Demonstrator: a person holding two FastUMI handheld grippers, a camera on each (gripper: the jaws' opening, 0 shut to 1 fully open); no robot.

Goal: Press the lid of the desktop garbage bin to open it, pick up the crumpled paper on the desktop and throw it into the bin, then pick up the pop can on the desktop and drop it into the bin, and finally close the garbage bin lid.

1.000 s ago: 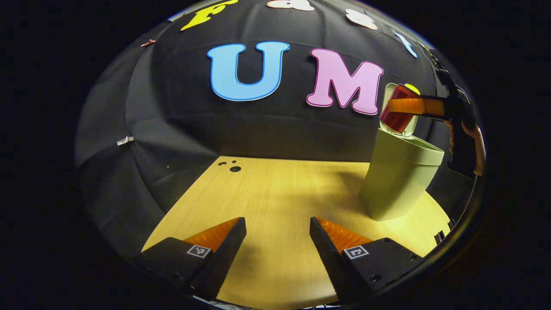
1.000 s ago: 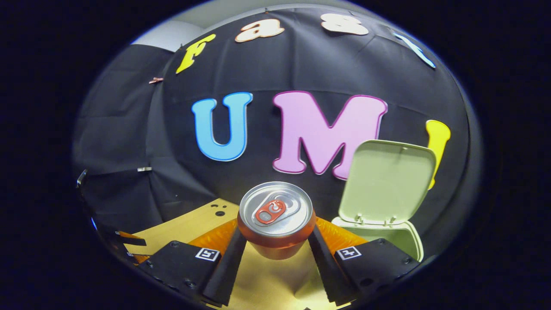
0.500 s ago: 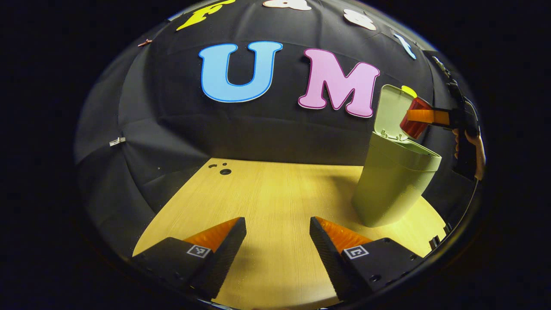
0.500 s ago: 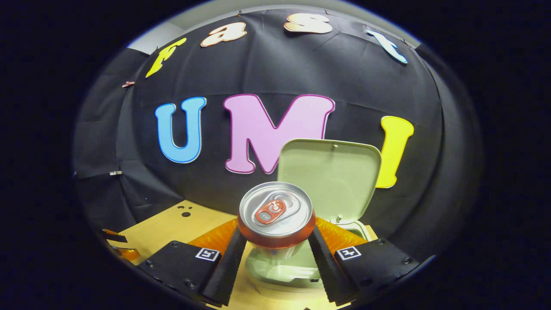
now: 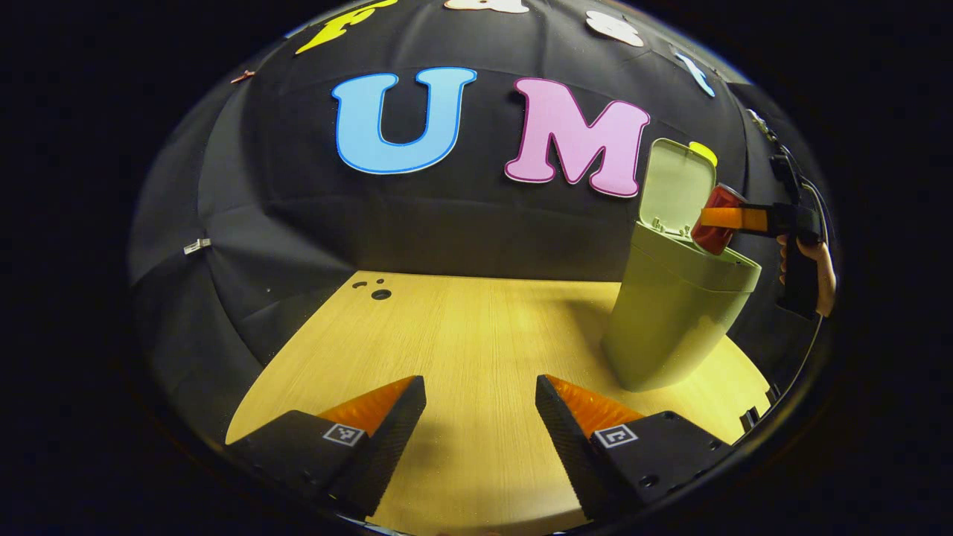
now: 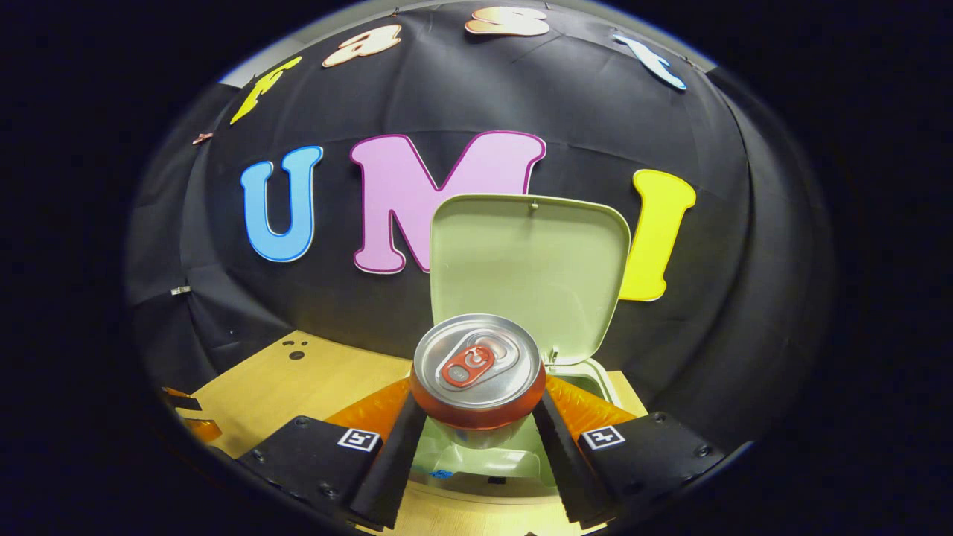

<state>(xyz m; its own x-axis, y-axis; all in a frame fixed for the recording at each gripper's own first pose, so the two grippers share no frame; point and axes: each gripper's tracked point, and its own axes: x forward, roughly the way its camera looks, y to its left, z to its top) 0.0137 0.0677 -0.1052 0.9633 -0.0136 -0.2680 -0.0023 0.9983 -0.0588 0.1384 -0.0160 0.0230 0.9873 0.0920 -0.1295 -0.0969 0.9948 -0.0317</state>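
Now holding the pop can [image 6: 476, 372] over the open bin [image 6: 521, 461].

My right hand-held gripper [image 6: 476, 424] pinches its smooth, light, dentable sides; left hand-held gripper [image 5: 480, 417] spread, holding nothing.

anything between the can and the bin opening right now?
Nothing visible. The right gripper holds the pop can over the open mouth of the bin; the lid stands upright behind it, clear of the drop path.
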